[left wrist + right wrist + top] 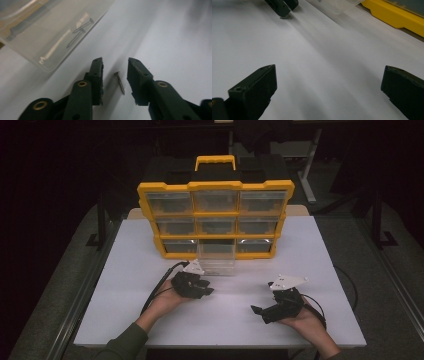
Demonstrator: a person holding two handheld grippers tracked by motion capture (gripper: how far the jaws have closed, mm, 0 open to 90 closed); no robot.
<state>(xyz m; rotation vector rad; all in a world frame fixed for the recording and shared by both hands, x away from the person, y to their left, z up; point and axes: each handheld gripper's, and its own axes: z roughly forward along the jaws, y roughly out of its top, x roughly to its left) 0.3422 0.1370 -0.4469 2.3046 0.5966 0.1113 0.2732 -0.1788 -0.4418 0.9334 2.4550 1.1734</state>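
On the white bench, just near of the pulled-out clear drawer, a loose screw lies flat between the narrowly parted left tongs, untouched. The right tongs gape wide over bare bench. Risk: a slim screw lying flat may roll or slip out as the jaws close. The contents of the yellow organizer are indistinct.

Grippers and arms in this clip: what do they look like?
Both the left gripper and right gripper are black, each topped by a pale three-cornered plate and trailing a black cable. Their fingers are dark blocks with brass-ringed pivots. The left forearm wears a dark green sleeve.
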